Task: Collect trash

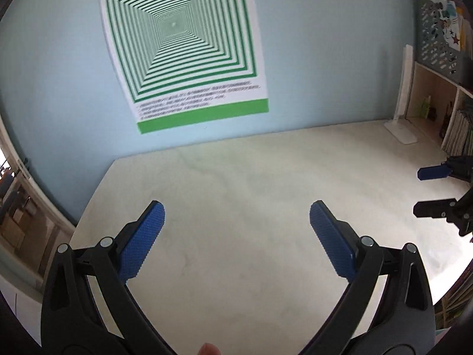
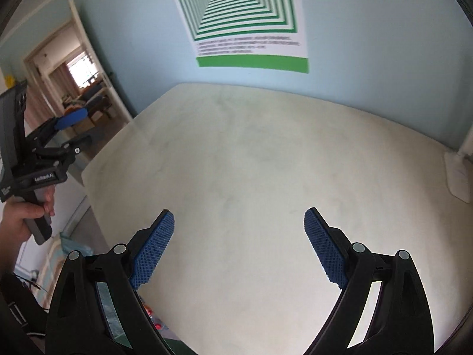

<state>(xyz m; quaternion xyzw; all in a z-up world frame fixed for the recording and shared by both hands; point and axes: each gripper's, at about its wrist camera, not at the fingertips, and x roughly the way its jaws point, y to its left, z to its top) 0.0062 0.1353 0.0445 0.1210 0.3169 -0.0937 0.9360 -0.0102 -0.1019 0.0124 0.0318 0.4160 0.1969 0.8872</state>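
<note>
Your desk [image 1: 236,183] is a pale, faintly mottled surface pushed against the blue wall. A white lamp base [image 1: 402,132] sits on its far right corner, beside the wooden shelf [image 1: 437,94] holding books at that edge.

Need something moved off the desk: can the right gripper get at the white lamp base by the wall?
Probably yes. The right gripper has its jaws open and empty, and only bare tabletop lies between it and the white lamp base on its right.

"GenRobot.AI" on left tool [image 2: 72,130] body, poster [image 2: 248,23] text blurred, unreadable
</note>
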